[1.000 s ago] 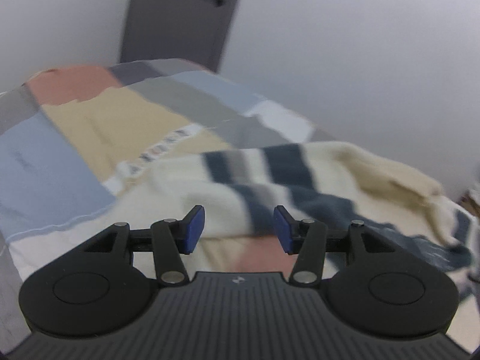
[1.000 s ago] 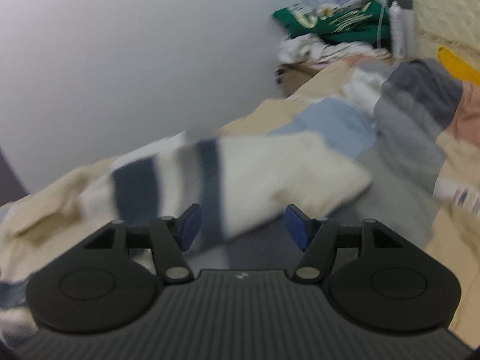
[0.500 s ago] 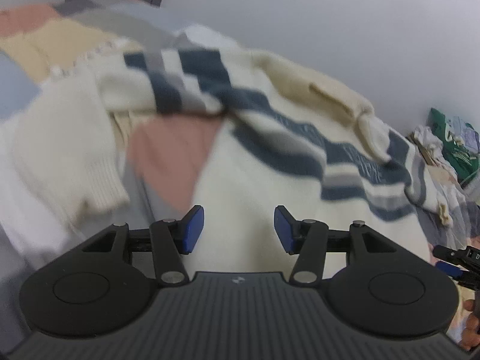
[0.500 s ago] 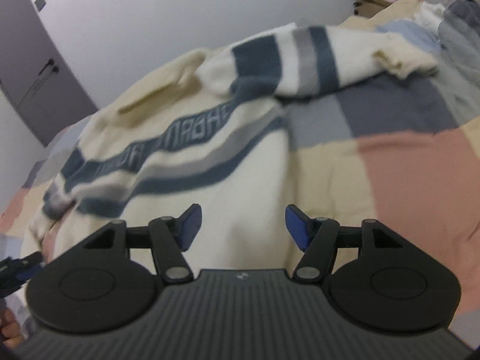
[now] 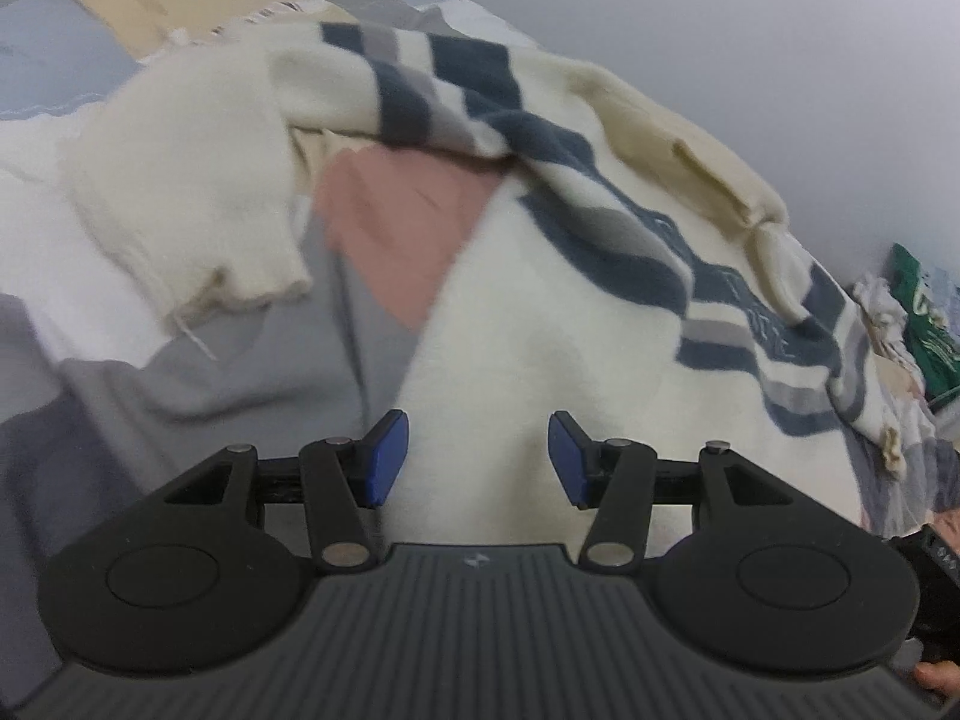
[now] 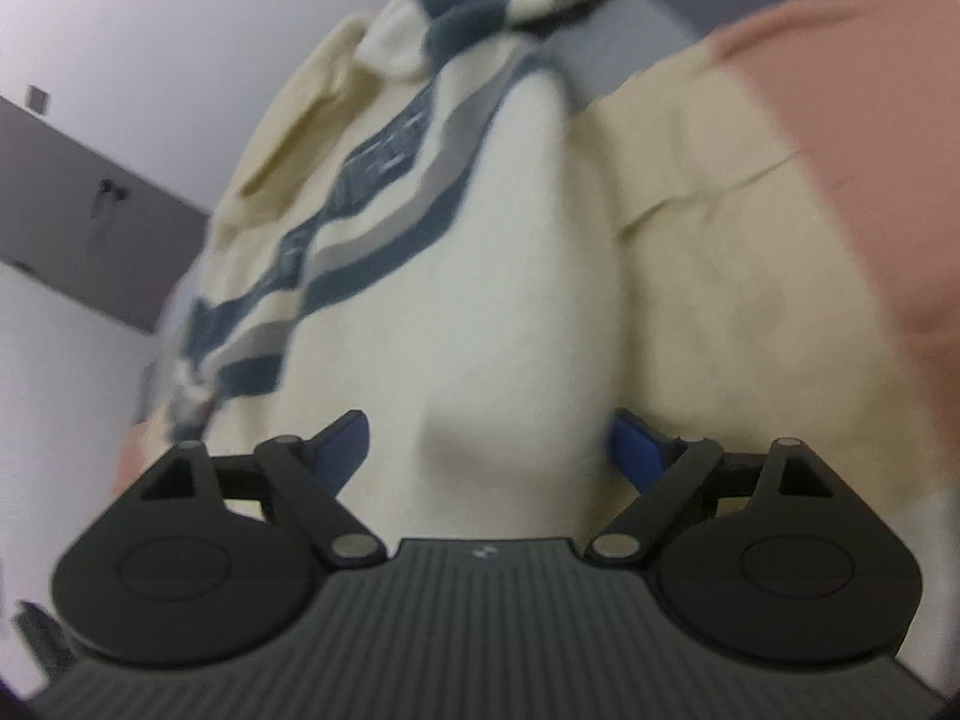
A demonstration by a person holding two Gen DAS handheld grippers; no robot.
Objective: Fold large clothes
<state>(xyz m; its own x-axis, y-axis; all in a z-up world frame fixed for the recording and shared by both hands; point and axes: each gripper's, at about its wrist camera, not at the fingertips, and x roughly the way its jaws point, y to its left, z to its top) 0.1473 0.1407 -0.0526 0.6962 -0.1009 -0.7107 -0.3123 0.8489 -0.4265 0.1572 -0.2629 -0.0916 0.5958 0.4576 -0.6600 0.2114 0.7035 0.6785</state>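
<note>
Sweater (image 5: 570, 324) lies spread on the patchwork bedspread (image 5: 396, 228), its long axis running from bottom centre to the upper part of both wrist views. Left gripper (image 5: 478, 459) hangs half spread, empty, over the cream hem at bottom centre. Right gripper (image 6: 489, 450), jaws just opened wide, straddles the hem's right edge without pinching it and looks the nearer.

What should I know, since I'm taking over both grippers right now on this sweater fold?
Left gripper: open, nothing held, over the lower body of the cream knit sweater with navy and grey stripes.
Right gripper: jaws have just been opening, now wide, the sweater's cream edge between them but not pinched.
The sweater lies spread on the patchwork bedspread, one sleeve out to the side.
Done: no fold visible.
Left: grasp the hem, fold sleeves and body.
</note>
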